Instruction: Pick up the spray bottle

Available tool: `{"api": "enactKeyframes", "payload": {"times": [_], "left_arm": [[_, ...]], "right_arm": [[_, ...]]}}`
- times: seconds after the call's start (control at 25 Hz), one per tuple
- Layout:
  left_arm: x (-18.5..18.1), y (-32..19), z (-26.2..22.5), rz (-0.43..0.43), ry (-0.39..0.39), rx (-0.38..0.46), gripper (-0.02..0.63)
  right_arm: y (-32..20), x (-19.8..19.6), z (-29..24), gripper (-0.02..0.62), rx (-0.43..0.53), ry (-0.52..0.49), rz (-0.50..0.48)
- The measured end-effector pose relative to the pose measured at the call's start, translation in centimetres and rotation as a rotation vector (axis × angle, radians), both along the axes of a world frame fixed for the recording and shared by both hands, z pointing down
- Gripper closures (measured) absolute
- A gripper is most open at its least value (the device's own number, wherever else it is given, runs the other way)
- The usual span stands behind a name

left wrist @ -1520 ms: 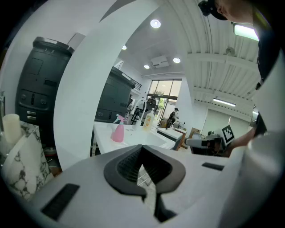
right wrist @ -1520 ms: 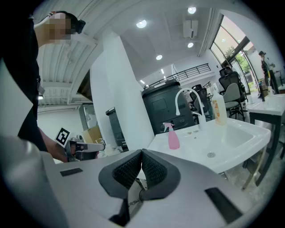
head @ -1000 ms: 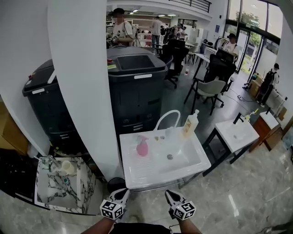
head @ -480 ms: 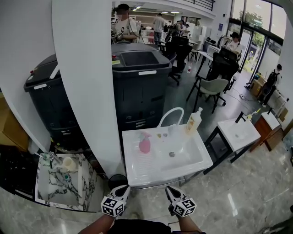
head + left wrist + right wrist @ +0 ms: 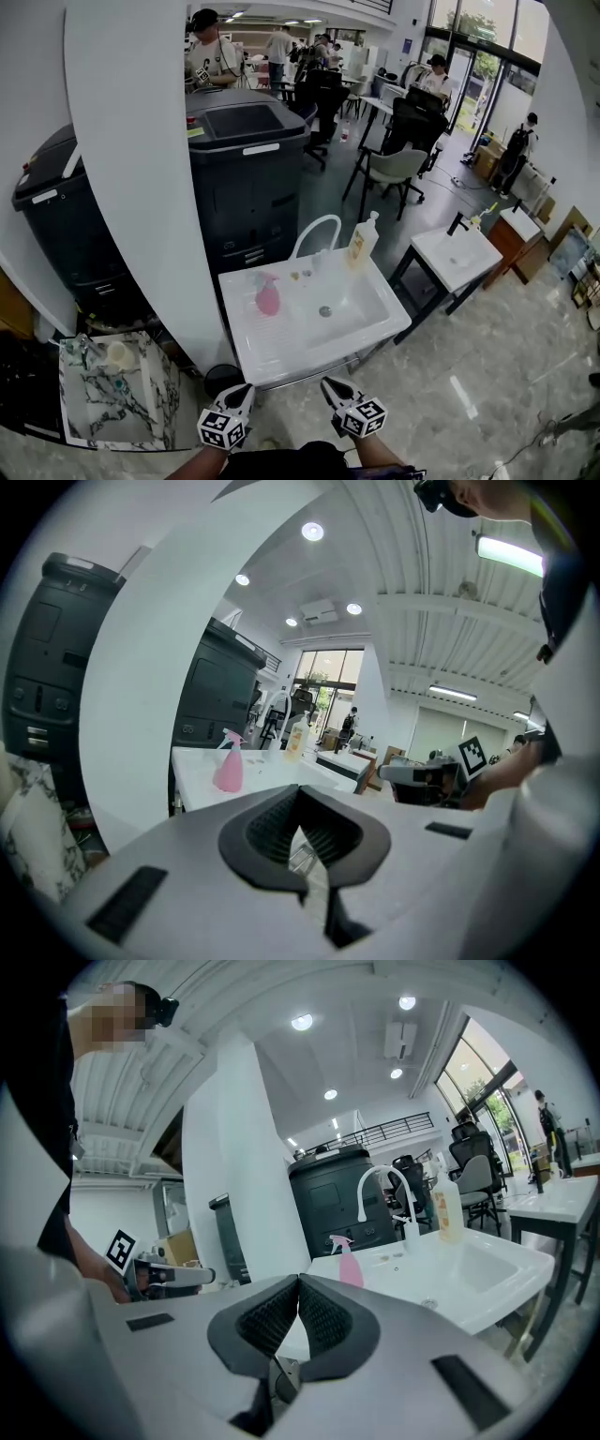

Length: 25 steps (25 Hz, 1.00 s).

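Observation:
The pink spray bottle (image 5: 268,295) stands upright on the left ledge of a white sink unit (image 5: 281,352), left of the basin. It also shows in the left gripper view (image 5: 228,766) and the right gripper view (image 5: 349,1262). My left gripper (image 5: 246,390) and right gripper (image 5: 330,384) hover side by side just in front of the sink's near edge, well short of the bottle. Both point toward it. The left gripper's (image 5: 299,791) jaws meet at the tips with nothing between them, and so do the right gripper's (image 5: 298,1280).
A yellow soap bottle (image 5: 358,242) and a white arched faucet (image 5: 314,234) stand at the sink's back. A wide white pillar (image 5: 141,169) rises at the left, with black copiers (image 5: 246,169) behind. A marble basin (image 5: 103,389) lies lower left, another white sink (image 5: 457,258) right.
The head view has swung, so the sink and bottle sit a little further left in the picture. Both grippers stay low at the frame's bottom, still shut and empty.

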<state>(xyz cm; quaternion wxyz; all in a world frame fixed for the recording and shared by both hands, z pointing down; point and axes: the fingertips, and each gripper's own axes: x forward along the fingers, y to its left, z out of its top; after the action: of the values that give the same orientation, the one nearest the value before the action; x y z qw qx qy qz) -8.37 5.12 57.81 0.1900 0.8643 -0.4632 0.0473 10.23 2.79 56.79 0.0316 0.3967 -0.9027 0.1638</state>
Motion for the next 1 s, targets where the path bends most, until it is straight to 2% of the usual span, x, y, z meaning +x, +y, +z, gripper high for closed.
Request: {"api": "enactKeyframes", "payload": {"times": [0.36,0.68,1.0], "left_arm": [[-0.8,-1.4,-0.9,0.017,-0.003,0.03,0.598],[-2.0,-2.8,0.0,-0.033,-0.013,0.004,0.598],[-2.1,-6.5,-0.1,-0.088,-0.026,0.001,0.598]], "right_arm": [[-0.4,-1.3,0.3,0.569,-0.004,0.006,0.01],[-3.1,-2.2,1.2,0.569,-0.02,0.001,-0.032],[-8.3,-2.3,1.2,0.569,-0.015,-0.005,-0.08]]}}
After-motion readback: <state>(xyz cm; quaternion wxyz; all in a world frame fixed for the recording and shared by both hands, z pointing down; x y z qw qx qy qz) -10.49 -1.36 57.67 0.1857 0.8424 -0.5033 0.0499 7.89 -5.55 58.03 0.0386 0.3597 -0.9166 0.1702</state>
